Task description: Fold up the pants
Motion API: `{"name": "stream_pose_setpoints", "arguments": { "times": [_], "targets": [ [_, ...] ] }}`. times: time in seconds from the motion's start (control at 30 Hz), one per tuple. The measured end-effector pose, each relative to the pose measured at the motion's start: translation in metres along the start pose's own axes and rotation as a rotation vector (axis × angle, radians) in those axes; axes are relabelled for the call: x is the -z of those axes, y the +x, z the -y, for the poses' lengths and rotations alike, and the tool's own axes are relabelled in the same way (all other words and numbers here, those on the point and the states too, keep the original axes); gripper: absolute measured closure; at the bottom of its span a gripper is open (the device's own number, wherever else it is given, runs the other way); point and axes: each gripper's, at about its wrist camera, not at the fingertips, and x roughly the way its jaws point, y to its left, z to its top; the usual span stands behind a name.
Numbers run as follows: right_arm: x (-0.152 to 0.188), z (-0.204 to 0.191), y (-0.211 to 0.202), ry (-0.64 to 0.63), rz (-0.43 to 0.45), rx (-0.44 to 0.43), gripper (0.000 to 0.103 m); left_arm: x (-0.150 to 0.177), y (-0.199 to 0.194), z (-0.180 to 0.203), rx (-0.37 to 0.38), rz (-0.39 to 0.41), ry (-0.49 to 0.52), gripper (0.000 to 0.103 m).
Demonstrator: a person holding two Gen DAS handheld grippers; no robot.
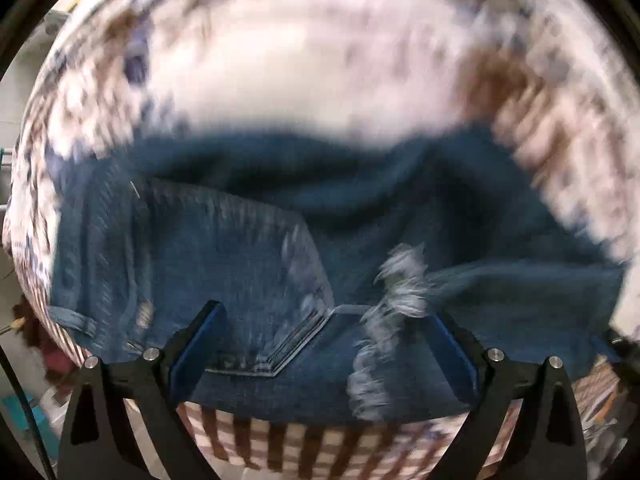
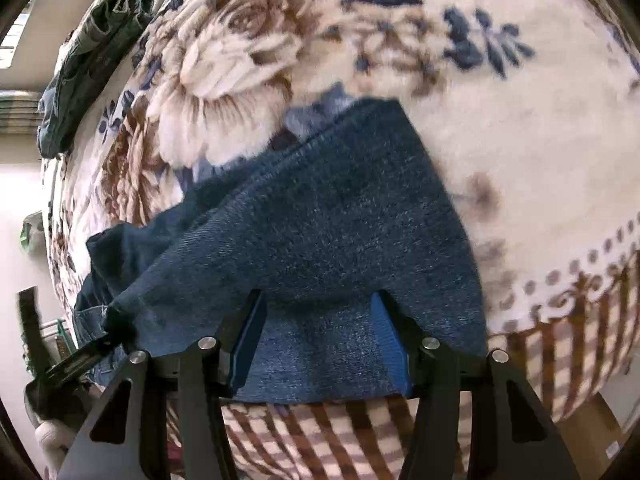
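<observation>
- Presently the dark blue denim pants [image 1: 280, 240] lie on a bed covered by a cream plush blanket [image 2: 520, 100] with brown and blue flowers and a brown checked border along its near edge.
- The left gripper [image 1: 324, 324] stands with its blue-padded fingers spread wide over the near part of the denim, beside a stitched back pocket [image 1: 248, 280] and a frayed white rip [image 1: 396, 292]; it appears released, with cloth lying between the fingers but not pinched.
- The right gripper [image 2: 316, 320] is likewise spread, its pads astride a plain stretch of denim near the blanket's checked border, holding nothing firmly.
- Judged from this, the step in hand is taking hold of the near edge before a fold; the next move calls for both grippers to close on the cloth and carry it far across the blanket.
- Only the left view, which is motion-blurred, shows the pocket and rip.
- Only the right view shows a dark green garment [image 2: 96, 60] at the far left of the bed, and the pants' bunched left side.
</observation>
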Motion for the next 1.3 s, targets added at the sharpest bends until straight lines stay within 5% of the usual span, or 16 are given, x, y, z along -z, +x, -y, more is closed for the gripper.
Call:
{"name": "stream_pose_setpoints", "arguments": {
  "times": [0.1,0.33,0.5,0.63,0.77,0.9,1.03,1.17,1.3],
  "targets": [
    [-0.006,-0.029,-0.012,-0.097,0.027,-0.016,0.046,-0.027,-0.011,0.010,0.058,0.083,0.013,0.004],
    [-0.026,-0.075,0.009,-0.196,0.009,0.030,0.046,-0.080,0.060,0.038,-0.089,0.060,0.181,0.000],
    [-0.034,-0.087,0.010,-0.222,0.026,0.074,0.046,-0.081,0.037,0.013,-0.001,0.072,0.112,0.000],
    [-0.032,-0.092,0.009,-0.212,0.018,0.032,0.045,-0.053,-0.020,-0.053,0.104,0.194,-0.063,0.000],
    [-0.024,-0.095,0.013,-0.202,0.015,0.020,0.045,0.011,-0.056,-0.170,0.383,0.295,-0.394,0.000],
    [-0.005,-0.101,0.019,-0.231,0.013,0.044,0.045,0.077,-0.041,-0.239,0.429,0.300,-0.737,0.000],
    [0.015,-0.114,0.028,-0.254,0.015,0.063,0.045,0.113,0.002,-0.269,0.512,0.275,-0.934,0.004],
    [0.027,-0.120,0.038,-0.238,0.005,0.079,0.045,0.116,0.053,-0.258,0.698,0.237,-1.089,0.004],
    [0.035,-0.122,0.046,-0.205,-0.006,0.096,0.045,0.100,0.062,-0.244,0.723,0.233,-1.081,0.004]
  ]
}}
